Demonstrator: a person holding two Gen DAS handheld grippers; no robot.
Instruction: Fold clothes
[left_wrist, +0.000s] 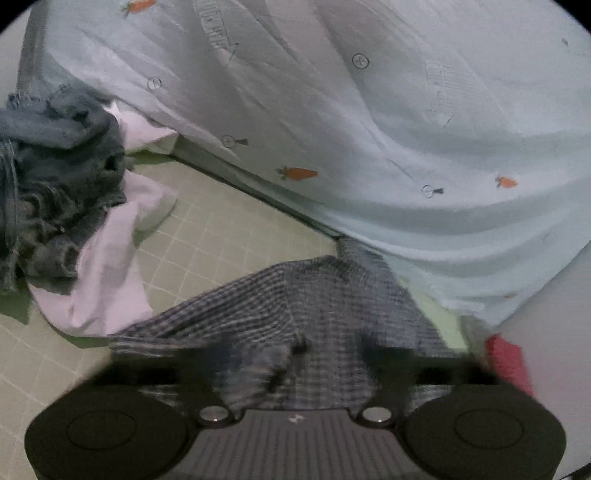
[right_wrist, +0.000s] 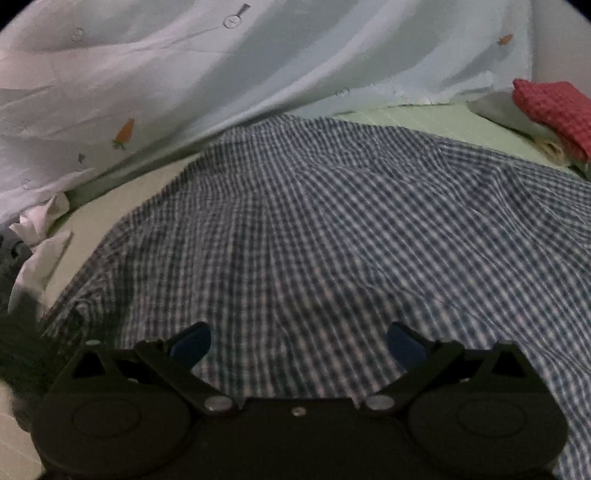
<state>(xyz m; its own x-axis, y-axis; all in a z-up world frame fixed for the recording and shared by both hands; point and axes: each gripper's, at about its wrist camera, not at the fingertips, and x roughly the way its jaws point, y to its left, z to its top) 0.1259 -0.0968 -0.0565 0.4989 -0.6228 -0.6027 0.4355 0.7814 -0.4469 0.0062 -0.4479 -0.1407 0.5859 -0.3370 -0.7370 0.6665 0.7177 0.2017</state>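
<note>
Not far along, I'd say. The checked shirt is spread loose on the green surface, no clean fold yet. My left tool looks clenched on a bunch of it; the right tool hangs released just above it. A jeans pile waits, and a red cloth looks folded already. No baskets visible.

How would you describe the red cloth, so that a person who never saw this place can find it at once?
Start from the big pale blue sheet with carrots hanging behind the green mat. Follow the mat past the blue checked shirt to its far right corner, where a few folded items are stacked. The red cloth lies on top, the only red, waffle-textured piece here.
</note>
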